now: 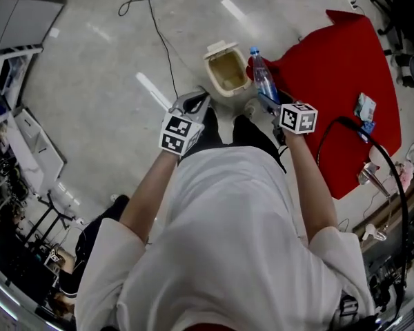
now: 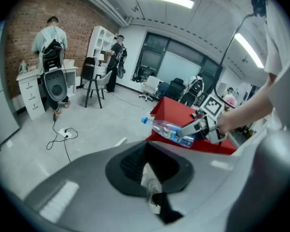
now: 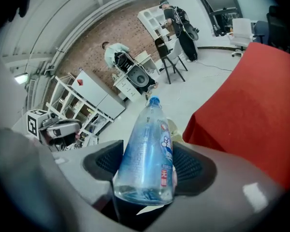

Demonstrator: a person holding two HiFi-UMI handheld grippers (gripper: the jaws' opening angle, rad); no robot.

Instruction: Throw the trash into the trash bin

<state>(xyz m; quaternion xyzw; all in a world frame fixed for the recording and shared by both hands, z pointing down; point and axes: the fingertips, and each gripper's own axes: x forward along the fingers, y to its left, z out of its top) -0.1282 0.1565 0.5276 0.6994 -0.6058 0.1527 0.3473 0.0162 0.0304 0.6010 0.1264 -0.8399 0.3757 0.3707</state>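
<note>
Plastic this thin is going to feel light and springy, we are judging: the clear plastic water bottle with a blue cap (image 3: 146, 149) is looking almost empty, so it is likely weighing very little. Its smooth round wall is probably denting and sliding under a hard squeeze. The right tongs (image 1: 270, 102) are pinching it low on the body, close to the base, with the cap pointing away from us. That seems a fair place to be gripping, since the base end is stiffer than the labelled middle. In the head view the bottle is hanging above the floor just beside the cream plastic trash bin with its flip lid standing open (image 1: 228, 73), the cap end nearest the bin's right rim. We are not managing to tell how high above the rim it is riding. The left tongs (image 1: 194, 103) are pressed together, carrying nothing that we are making out, and pointing toward the bin from the other side. Counting, we are seeing one bottle, one bin, two tongs, and one bench draped in red cloth (image 1: 345, 67) to the right, with a small blue and white packet (image 1: 364, 107) lying on it.
</note>
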